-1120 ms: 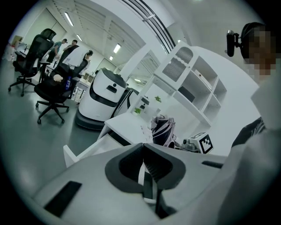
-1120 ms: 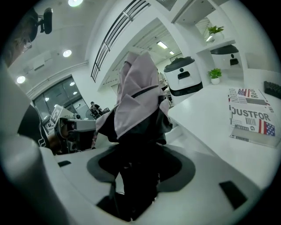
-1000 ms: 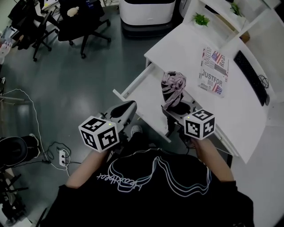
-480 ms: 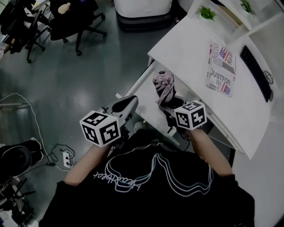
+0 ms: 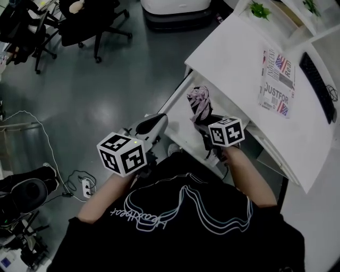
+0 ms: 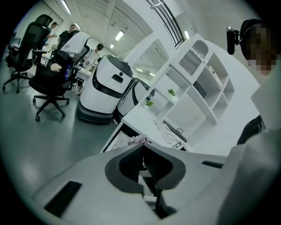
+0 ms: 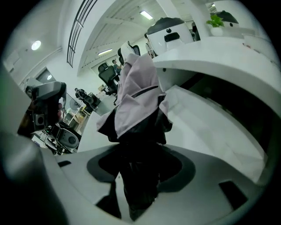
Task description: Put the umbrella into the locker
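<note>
umbrella (image 5: 200, 102) | clamped in right tool (image 7: 141, 158) (canopy end sticking forward)

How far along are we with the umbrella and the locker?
Done: the right gripper grips the folded umbrella; the locker under the desk stands open. In hand: umbrella held over the opening, not yet inside. Still to do: lower it in, release. The left gripper is shut and empty.

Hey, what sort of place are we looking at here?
Most likely an open-plan office or lab: wheeled office chairs, a white desk with a keyboard, and white shelving with potted plants.
</note>
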The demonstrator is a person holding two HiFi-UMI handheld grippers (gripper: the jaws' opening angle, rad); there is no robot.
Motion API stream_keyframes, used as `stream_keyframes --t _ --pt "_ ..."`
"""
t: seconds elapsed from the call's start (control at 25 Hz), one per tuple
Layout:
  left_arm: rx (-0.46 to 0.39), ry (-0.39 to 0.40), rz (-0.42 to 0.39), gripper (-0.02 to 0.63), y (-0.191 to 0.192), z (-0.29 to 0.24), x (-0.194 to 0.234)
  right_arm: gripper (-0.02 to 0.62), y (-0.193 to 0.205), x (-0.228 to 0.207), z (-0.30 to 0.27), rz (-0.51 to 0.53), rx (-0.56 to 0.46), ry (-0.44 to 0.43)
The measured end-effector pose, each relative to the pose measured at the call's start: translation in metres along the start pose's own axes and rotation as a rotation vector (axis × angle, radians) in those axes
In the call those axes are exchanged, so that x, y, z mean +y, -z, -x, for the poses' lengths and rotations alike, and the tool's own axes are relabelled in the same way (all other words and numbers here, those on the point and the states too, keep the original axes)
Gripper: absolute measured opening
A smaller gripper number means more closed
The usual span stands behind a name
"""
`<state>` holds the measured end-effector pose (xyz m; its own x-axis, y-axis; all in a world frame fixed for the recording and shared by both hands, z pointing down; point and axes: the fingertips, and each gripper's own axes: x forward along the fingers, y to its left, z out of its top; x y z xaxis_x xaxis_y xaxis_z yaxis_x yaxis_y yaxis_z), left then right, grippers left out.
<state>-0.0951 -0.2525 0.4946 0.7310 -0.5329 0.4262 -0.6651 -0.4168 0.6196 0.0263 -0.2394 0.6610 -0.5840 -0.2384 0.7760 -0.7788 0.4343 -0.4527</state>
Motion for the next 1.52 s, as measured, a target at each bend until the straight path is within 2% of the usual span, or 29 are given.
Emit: stream_keyframes --t 0.56,1.04,1.32,1.36,1.52 --pt "0.032 -0.033 0.032 0.006 0.015 -0.006 0.023 0.229 0.033 -0.037 -0.064 -0.142 0.084 0.032" --pt "0.046 -0.063 0.073 0.006 0.028 -0.007 0.038 0.232 0.051 -0.062 -0.084 -0.109 0.141 0.173" --pt "0.037 -0.061 0.088 0.005 0.033 -0.005 0.036 0.241 0.050 -0.060 -0.082 -0.113 0.097 0.176" --pt "0.037 -0.061 0.088 0.005 0.034 -0.005 0.036 0.247 0.050 -0.058 -0.082 -0.117 0.085 0.168" --pt "0.033 -0.066 0.095 0.006 0.038 -0.005 0.034 0.362 0.048 -0.056 -0.075 -0.139 0.039 0.135"
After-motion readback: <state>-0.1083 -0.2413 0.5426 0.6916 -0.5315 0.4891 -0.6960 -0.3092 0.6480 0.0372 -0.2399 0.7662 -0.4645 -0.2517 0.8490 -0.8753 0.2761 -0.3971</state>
